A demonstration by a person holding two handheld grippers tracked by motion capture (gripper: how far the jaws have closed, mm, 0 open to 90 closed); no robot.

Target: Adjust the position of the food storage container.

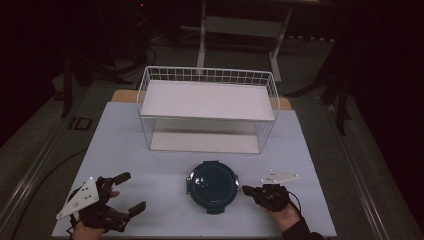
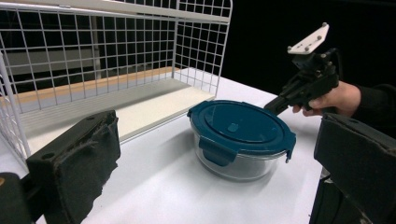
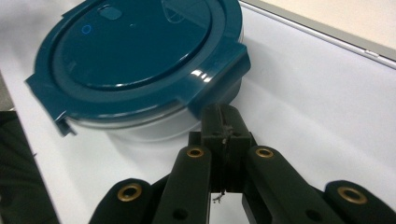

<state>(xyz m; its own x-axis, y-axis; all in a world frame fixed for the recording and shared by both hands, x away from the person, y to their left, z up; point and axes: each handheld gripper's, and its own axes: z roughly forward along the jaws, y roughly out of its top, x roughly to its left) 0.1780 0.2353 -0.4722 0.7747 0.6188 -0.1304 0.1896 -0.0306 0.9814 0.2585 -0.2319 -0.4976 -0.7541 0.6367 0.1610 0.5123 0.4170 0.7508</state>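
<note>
Nearest us, by the table's front-left corner, our left gripper rests with its jaws spread wide, holding nothing. At the front edge toward the right, our right gripper has its jaws pressed together, tips just beside a latch tab of the round container, perhaps touching it. That glass container, its dark blue lid clipped on, sits near the middle of the front edge between our grippers. Beyond it, along the back edge, stands a white wire rack with two shelves.
</note>
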